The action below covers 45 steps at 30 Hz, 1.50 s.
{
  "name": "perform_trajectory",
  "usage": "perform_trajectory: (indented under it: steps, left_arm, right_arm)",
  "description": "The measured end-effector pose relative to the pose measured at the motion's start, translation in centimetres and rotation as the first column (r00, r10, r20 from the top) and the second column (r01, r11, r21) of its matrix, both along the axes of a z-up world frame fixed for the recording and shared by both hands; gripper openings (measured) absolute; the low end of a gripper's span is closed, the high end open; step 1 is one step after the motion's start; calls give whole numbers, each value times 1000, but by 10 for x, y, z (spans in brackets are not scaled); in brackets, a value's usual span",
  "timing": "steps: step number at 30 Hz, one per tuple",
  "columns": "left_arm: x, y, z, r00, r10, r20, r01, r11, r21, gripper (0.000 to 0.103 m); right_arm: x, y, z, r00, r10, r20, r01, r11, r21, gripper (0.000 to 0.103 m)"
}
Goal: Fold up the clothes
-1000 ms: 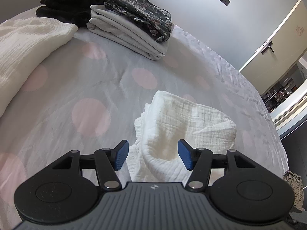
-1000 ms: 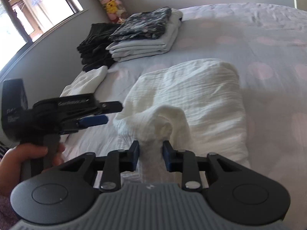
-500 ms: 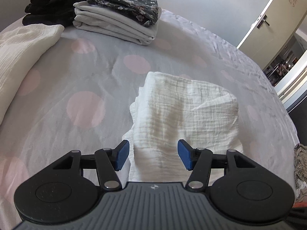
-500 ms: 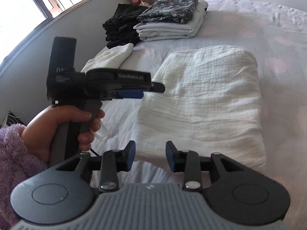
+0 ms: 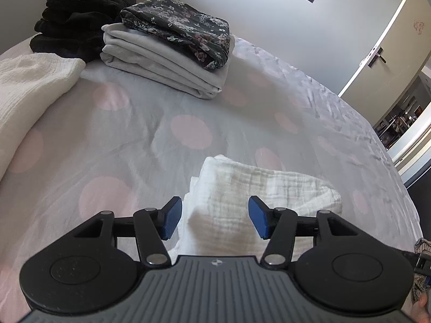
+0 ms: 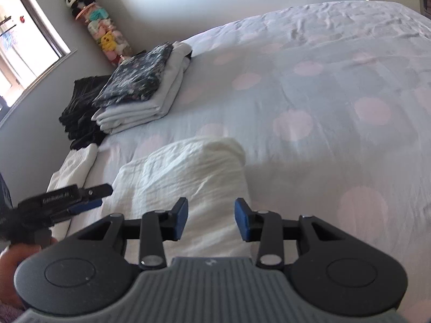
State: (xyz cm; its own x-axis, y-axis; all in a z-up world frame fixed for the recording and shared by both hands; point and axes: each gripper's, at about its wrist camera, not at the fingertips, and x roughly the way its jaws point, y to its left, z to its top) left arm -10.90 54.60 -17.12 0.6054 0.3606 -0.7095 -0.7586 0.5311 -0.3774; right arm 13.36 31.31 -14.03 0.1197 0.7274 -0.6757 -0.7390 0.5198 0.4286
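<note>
Two blue pads of the left hand-held gripper (image 5: 214, 220) stand wide apart in the left wrist view, holding nothing, with the folded white muslin cloth (image 5: 258, 191) lying on the bed (image 5: 150, 123) just beyond and partly between them; its long axis runs across the frame, left to right. Farther back sits a grey folded stack (image 5: 161, 62) topped by a dark floral garment (image 5: 183, 29), a black pile (image 5: 80, 18) beside it, and another white cloth (image 5: 29, 86) at left. In the right wrist view, the right hand-held gripper (image 6: 211, 219) is also spread wide and empty above the near end of the same cloth (image 6: 186, 172), whose length here runs away from the camera. At left the other gripper's (image 6: 67, 202) body reads "GenRobot.AI". A tall clear tube of soft toys (image 6: 105, 35) stands in the corner.
</note>
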Motion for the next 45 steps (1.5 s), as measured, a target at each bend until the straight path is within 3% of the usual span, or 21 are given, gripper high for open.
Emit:
perform_trajectory:
  steps: [3, 6, 10, 12, 15, 19, 22, 26, 29, 30, 31, 37, 41, 45]
  left_arm:
    - [9, 4, -15, 999, -12, -36, 12, 1000, -8, 55]
    - [16, 4, -28, 996, -30, -86, 29, 1000, -11, 55]
    - [15, 7, -38, 995, -30, -91, 27, 999, -32, 55]
    - [14, 10, -41, 995, -28, -91, 25, 999, -39, 56]
    - [11, 13, -47, 996, -28, -80, 23, 998, -56, 58]
    - [12, 15, -49, 996, -28, -80, 24, 998, -56, 58]
    - [10, 16, -50, 997, -30, -77, 26, 998, -55, 59]
    - [9, 18, -52, 997, -26, -66, 21, 998, -66, 59]
    - [7, 19, -51, 998, -19, -56, 15, 997, -75, 59]
    - [6, 19, -50, 999, -14, -50, 10, 997, -81, 59]
    - [5, 19, -49, 999, -7, -44, 3, 997, -83, 59]
    - [-1, 14, -30, 999, 27, -19, -27, 1000, -6, 55]
    - [-3, 4, -8, 999, 27, 39, -32, 993, 118, 55]
    - [10, -4, -9, 999, -35, 15, 32, 987, 155, 55]
  right_arm:
    - [34, 12, -14, 997, -23, -71, 23, 1000, -4, 42]
    - [60, 25, -34, 980, -43, -195, 46, 999, 9, 42]
    - [85, 43, -67, 922, -70, -382, 91, 995, 38, 41]
    - [90, 55, -77, 902, -59, -428, 89, 995, 50, 39]
    - [94, 73, -80, 908, -47, -417, 80, 995, 62, 18]
    - [96, 97, -77, 935, -15, -353, 35, 998, 49, 2]
    - [94, 109, -69, 970, -14, -242, 21, 999, 26, 2]
    - [89, 119, -63, 994, 13, -109, -15, 1000, -18, 2]
    - [86, 122, -58, 999, 30, -19, -31, 998, -51, 10]
    - [85, 119, -55, 1000, 28, 2, -28, 998, -61, 21]
    - [83, 115, -51, 999, 23, 33, -21, 997, -73, 32]
    - [63, 82, -21, 976, 12, 216, -1, 999, -53, 33]
    - [28, 76, -4, 953, 120, 279, -126, 992, 2, 33]
    - [-9, 93, -8, 899, 215, 381, -219, 975, -33, 31]
